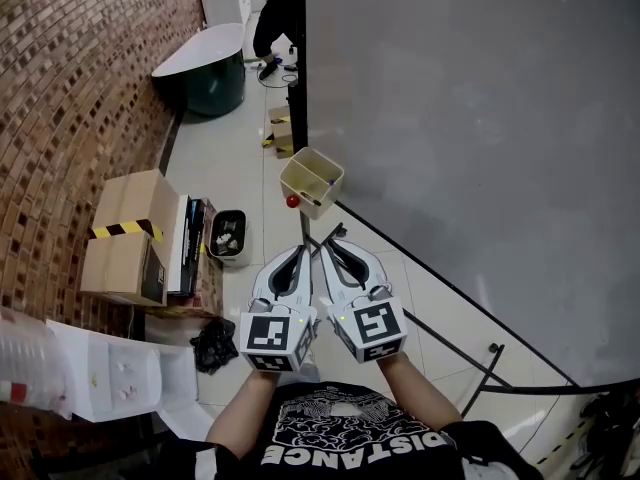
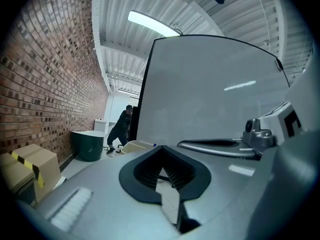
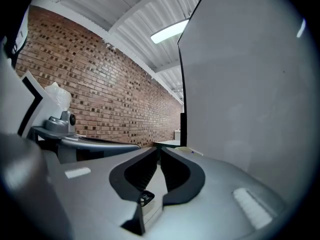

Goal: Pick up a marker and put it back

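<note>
A beige holder (image 1: 312, 180) hangs at the lower left corner of the grey whiteboard (image 1: 480, 118). A purple marker tip (image 1: 329, 181) shows inside it, and a small red round thing (image 1: 292, 201) sits at its outer edge. My left gripper (image 1: 301, 248) and right gripper (image 1: 323, 245) are held side by side just below the holder, both pointing at it. The left gripper (image 2: 162, 147) is shut with nothing between its jaws. So is the right gripper (image 3: 159, 148). The holder (image 2: 135, 145) shows as a pale box past the left jaws.
Cardboard boxes (image 1: 130, 233) and a small waste bin (image 1: 228, 236) stand along the brick wall at left. A dark green tub (image 1: 205, 68) and a person in black (image 2: 120, 129) are farther back. The board's stand legs (image 1: 480, 353) run across the floor at right.
</note>
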Demonstrator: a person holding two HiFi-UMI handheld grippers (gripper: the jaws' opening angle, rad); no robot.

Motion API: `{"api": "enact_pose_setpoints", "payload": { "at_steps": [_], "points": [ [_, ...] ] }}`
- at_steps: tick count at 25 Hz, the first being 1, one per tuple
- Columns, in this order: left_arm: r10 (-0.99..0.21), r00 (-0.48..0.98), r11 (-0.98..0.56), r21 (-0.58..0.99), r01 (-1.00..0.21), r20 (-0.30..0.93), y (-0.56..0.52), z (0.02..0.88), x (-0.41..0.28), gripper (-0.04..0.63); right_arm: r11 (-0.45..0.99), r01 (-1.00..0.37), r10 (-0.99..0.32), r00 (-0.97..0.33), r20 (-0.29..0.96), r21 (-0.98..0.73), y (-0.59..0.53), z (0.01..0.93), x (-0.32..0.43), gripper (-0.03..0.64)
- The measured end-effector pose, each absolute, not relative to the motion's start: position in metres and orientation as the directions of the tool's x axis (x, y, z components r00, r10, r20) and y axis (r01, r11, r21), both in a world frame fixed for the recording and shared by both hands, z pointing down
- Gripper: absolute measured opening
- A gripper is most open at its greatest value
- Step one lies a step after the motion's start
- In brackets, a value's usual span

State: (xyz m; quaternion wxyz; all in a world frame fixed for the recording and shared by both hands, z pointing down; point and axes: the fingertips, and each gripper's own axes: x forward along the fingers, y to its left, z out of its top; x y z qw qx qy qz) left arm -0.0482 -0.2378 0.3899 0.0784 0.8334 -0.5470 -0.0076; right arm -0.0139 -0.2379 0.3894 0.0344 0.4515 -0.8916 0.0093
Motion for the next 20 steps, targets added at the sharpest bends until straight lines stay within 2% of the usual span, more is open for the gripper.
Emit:
{"api": "enact_pose_setpoints", "payload": {
  "at_steps": [20],
  "points": [
    [-0.884,0.458,-0.444,0.143,-0.885,0.092,-0.315,0.405,-0.077,0.006,0.497,-0.867,-0.859,-0.488,0.153,0.025,-0.334,0.430,-0.028,0.051]
  ]
}}
